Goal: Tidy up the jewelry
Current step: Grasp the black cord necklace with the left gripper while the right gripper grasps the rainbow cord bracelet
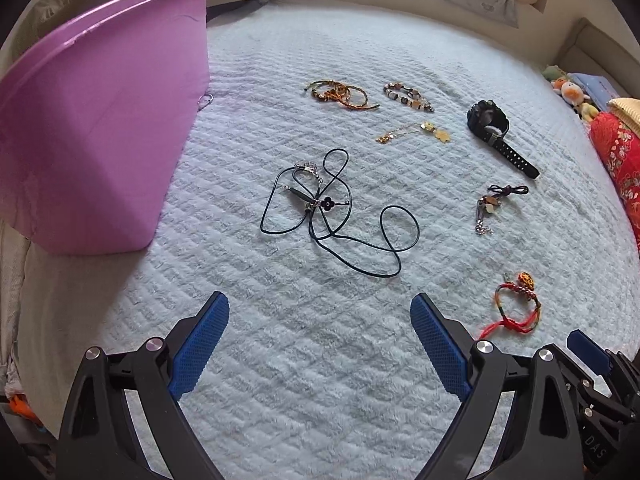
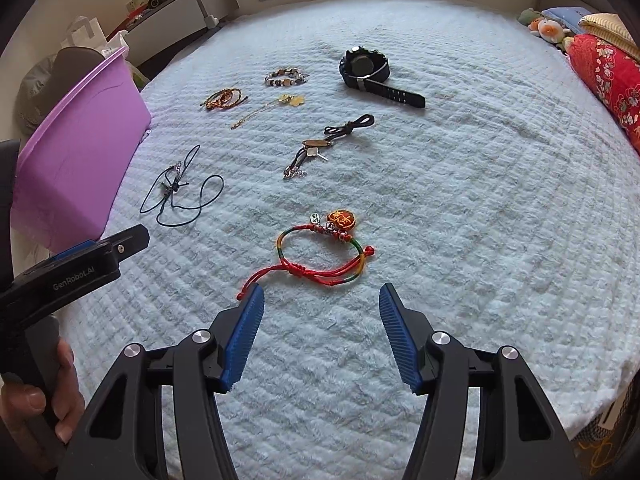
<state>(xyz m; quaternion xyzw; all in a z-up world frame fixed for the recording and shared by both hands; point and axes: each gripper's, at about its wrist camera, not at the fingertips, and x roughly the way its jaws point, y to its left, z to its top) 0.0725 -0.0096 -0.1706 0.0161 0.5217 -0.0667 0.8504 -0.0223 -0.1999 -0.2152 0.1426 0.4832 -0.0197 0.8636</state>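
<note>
Jewelry lies scattered on a pale blue blanket (image 1: 320,380). A black cord necklace (image 1: 332,208) with a flower charm lies ahead of my left gripper (image 1: 320,308), which is open and empty. Just beyond my right gripper (image 2: 320,296), also open and empty, lies a red and multicoloured string bracelet (image 2: 320,252). Farther off are a black watch (image 2: 368,70), a brown cord piece (image 2: 320,146), a beaded bracelet (image 2: 286,76), an orange bracelet (image 2: 224,98) and a thin gold chain (image 2: 264,110). A purple plastic bin (image 1: 96,120) stands at the left.
Red patterned bedding (image 2: 608,76) and small plush toys (image 2: 546,28) line the right edge of the bed. A hand (image 2: 52,400) holds the left gripper's handle at the right wrist view's lower left. Shelving (image 2: 172,12) stands beyond the bed at the back left.
</note>
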